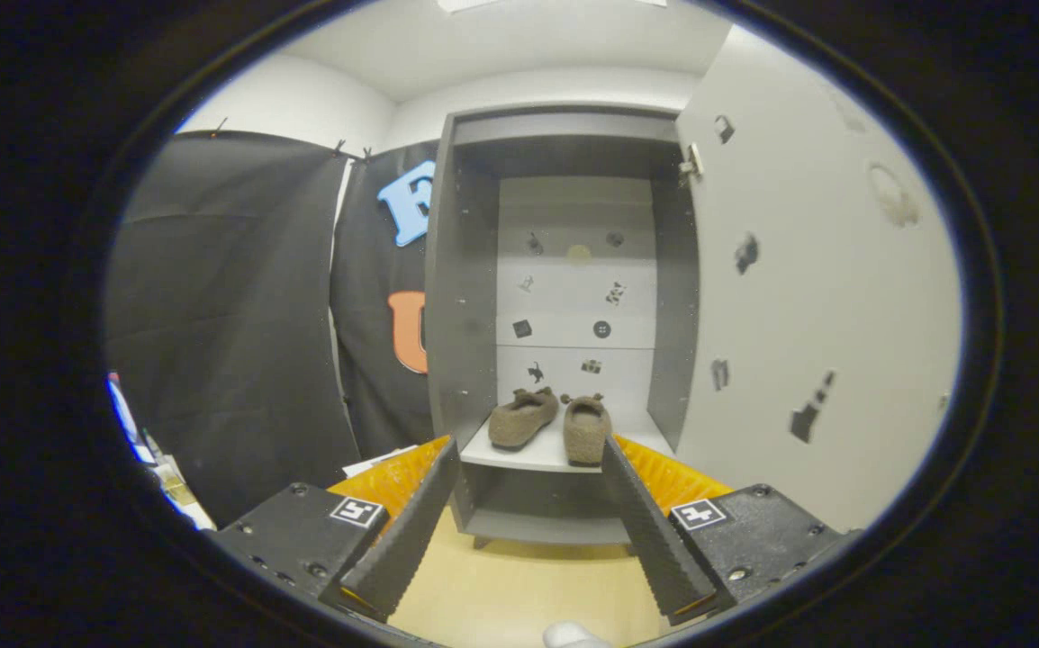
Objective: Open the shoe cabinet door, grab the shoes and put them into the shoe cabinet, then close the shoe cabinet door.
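Gripper view: shoe cabinet (461, 270) straight ahead, tall, grey, door (808, 297) swung wide open on the right side, hinge (690, 163) visible near the top of the door edge. Inside face of the door carries a scatter of small dark stickers (745, 253); the pale back panel (573, 297) of the cabinet has similar small marks.

Pair of brown fuzzy slippers (551, 423) sits on the lower shelf (519, 454) inside the cabinet, side by side, heels toward the camera, toes pointing at the back panel. Left one angled slightly, right one roughly straight. They're close together, almost touching near the toes.

Gripper (528, 450) fingers are spread apart, released, nothing between them. Tips frame the shelf front: left fingertip just beside the cabinet's left wall, right fingertip just below the right slipper's heel. Slippers lie just beyond the fingertips; whether the tips touch the shelf edge, can't tell.

Below the shelf, an open bottom compartment, then light wooden floor (519, 594) under the fingers. Black cloth wall (231, 315) to the left of the cabinet.
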Demonstrator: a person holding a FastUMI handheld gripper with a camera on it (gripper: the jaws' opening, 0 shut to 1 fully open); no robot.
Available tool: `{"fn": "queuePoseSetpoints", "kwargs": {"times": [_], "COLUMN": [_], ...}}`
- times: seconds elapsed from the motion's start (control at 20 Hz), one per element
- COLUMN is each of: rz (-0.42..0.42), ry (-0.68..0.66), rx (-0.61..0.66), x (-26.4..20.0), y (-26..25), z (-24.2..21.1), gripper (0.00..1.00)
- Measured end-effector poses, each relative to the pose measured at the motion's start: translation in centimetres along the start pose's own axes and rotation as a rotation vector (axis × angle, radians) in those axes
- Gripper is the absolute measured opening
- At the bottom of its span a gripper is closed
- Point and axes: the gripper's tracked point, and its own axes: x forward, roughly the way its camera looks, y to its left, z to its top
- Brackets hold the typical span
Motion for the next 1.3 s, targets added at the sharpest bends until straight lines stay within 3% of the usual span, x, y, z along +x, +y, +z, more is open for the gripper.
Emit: {"fn": "queuePoseSetpoints", "kwargs": {"times": [0.5, 0.8, 1.0, 1.3], "rz": [-0.127, -0.276, -0.238, 0.025], "ry": [-0.011, -0.060, -0.037, 0.038], "rx": [0.045, 0.091, 0.096, 0.083], "x": [-15.0, -17.9, -16.0, -11.7], "y": [-10.3, -22.2, -27.3, -26.2], "z": [0.6, 1.6, 1.2, 0.2], "gripper": [1.00, 1.00, 1.00, 1.00]}}
